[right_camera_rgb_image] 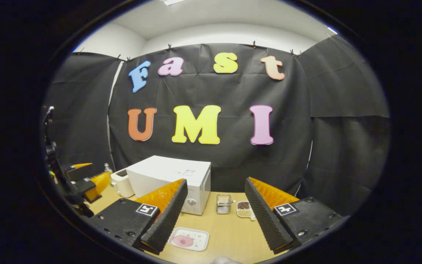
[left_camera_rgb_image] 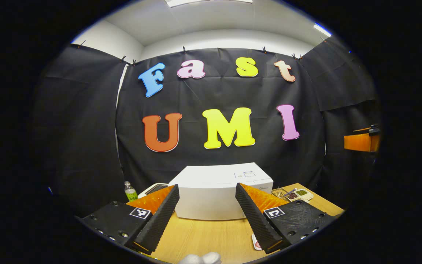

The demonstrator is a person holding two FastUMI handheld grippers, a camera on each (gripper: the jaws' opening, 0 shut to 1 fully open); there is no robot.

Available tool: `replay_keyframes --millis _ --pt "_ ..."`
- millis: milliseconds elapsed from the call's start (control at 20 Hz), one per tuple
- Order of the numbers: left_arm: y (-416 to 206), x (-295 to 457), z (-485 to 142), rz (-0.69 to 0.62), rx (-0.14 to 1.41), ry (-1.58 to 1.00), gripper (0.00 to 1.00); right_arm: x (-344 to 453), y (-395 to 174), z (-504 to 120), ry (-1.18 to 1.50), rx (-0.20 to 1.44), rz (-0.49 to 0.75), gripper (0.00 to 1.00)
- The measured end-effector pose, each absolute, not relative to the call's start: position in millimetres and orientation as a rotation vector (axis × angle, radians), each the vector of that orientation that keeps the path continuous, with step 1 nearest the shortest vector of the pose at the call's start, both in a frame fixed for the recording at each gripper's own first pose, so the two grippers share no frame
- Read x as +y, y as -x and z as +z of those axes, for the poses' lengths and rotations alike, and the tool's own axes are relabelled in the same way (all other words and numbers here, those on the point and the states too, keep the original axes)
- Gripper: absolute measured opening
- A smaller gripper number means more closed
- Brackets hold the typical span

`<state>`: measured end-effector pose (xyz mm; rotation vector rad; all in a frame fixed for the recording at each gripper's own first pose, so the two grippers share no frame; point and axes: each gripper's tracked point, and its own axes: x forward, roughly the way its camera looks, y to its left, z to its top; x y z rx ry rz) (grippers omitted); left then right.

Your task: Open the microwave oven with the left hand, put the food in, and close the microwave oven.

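Black cloth point(right_camera_rgb_image: 211, 95) hangs as the booth's back and side walls, clipped along its top edge, with a pale slit between panels at about 9 o'clock. Above it, toward 12 o'clock, a white wall point(left_camera_rgb_image: 229, 38) and white ceiling point(right_camera_rgb_image: 225, 14) carry bright strip lights point(left_camera_rgb_image: 322, 29). A light wooden table point(left_camera_rgb_image: 203, 238) spreads across 6 o'clock.

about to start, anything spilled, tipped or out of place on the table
Nothing stands out. The microwave sits shut and square, the food tray lies flat in front of it, and the small dishes beside it look upright.
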<state>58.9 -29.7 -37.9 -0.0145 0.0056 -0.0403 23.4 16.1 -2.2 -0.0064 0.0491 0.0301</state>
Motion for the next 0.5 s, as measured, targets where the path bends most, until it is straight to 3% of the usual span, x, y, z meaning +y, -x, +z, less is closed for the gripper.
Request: replay_keyframes --millis 50,100,500 --pt "-67.9 -40.1 -46.6 -0.058 0.008 0.020 0.96 12.5 -21.8 -2.5 0.010 0.053 0.022 0.92" --pt "-77.3 -52.5 -55.2 -0.077 0.012 0.021 0.96 7.0 -20.0 0.7 0.014 0.052 0.009 1.00" --pt "-172.9 -136.5 -145.3 -0.179 0.103 -0.010 0.96 -32.0 -9.0 4.9 0.067 0.088 -0.110 1.00"
